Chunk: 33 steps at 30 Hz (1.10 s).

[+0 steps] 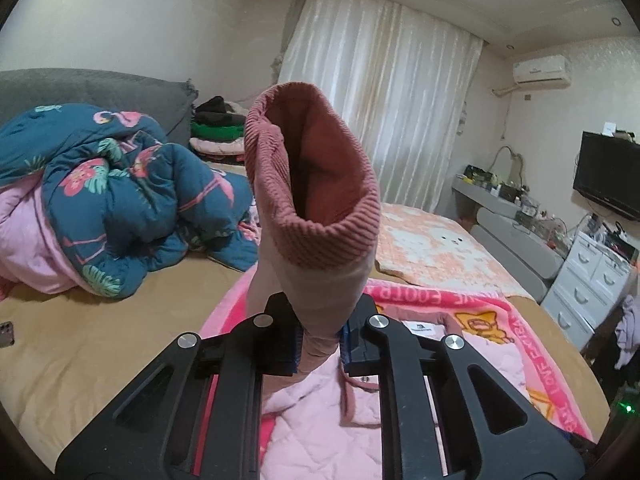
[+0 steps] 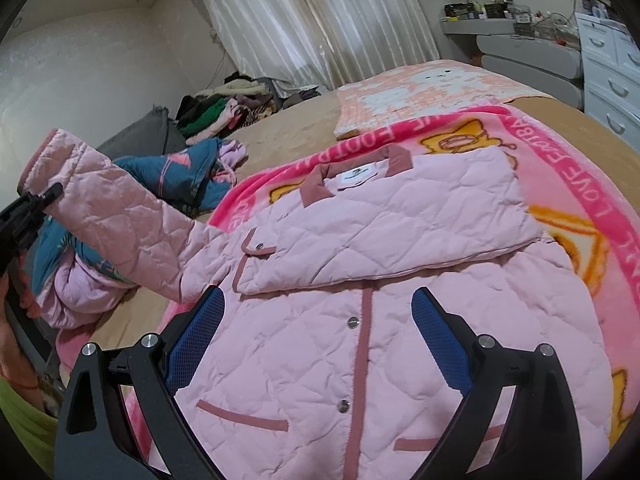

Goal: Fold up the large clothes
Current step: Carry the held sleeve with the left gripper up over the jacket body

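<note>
Because the pale pink quilted padded jacket point(image 2: 360, 340) is soft and puffy, the left gripper point(image 1: 320, 340) clenches its sleeve point(image 1: 316, 280) near the ribbed cuff point(image 1: 312, 168); the right gripper point(image 2: 316, 340) hangs released, its 2 fingers empty.

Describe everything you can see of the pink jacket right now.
The pink jacket is quilted and puffy, with darker pink trim on its collar, front strip and pocket edges, silver snaps and a white neck label. It lies front up on the pink blanket on the bed. One sleeve is already folded across the chest. The other sleeve is lifted off to the side, its ribbed cuff standing above the left gripper, which is shut on it. The right gripper hovers open over the lower front.
</note>
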### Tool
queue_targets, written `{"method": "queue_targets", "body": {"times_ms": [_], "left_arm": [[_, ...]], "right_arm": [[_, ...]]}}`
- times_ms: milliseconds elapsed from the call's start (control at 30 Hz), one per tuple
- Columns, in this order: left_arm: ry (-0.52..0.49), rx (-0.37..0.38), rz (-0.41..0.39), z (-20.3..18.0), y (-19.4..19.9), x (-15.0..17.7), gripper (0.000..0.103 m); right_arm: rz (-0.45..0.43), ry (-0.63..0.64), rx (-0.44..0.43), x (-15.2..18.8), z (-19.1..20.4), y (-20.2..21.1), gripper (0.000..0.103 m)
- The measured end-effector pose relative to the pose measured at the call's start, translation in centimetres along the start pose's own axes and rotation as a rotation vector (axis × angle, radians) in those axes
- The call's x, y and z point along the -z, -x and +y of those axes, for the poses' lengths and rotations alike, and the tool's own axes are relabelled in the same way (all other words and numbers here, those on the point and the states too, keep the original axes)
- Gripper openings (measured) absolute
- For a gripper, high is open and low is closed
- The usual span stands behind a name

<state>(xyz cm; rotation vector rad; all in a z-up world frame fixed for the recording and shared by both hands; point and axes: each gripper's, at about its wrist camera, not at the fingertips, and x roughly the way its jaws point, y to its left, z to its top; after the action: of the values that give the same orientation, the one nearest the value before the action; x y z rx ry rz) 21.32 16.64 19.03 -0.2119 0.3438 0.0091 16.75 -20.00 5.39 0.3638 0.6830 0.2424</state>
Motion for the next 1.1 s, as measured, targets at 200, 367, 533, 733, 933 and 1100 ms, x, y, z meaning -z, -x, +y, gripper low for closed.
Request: {"method": "queue_targets", "body": {"times_ms": [200,367,533,733,933,1100], "left_arm": [[-0.048,0.026,0.022,-3.2,-1.0,0.5,0.006],[-0.092,0.046,0.044,-6.2,-1.8,1.3,0.005],[-0.124,0.072,0.072,-8.8,-3.1,2.4,0.005],[-0.169,0.105,0.108,-12.6,-4.5,4.0,0.005],[-0.226,0.141,0.159,-16.6,-6.0,6.6,0.005],[-0.281,0.169,0.219,-19.6,-7.7,9.4,0.005]], "right_arm": [[-0.012,-0.050,0.000,-0.1,-2.4,0.9,0.094],[-0.010,-0.077,-0.001,0.0,-4.2,1.2,0.094],[-0.017,-0.109,0.009,-0.1,-6.4,1.7,0.094],[-0.036,-0.137,0.074,-0.4,-10.0,2.7,0.094],[-0.051,-0.185,0.131,-0.5,-13.5,3.6,0.094],[-0.065,-0.197,0.167,-0.4,-15.5,4.2,0.094]]}}
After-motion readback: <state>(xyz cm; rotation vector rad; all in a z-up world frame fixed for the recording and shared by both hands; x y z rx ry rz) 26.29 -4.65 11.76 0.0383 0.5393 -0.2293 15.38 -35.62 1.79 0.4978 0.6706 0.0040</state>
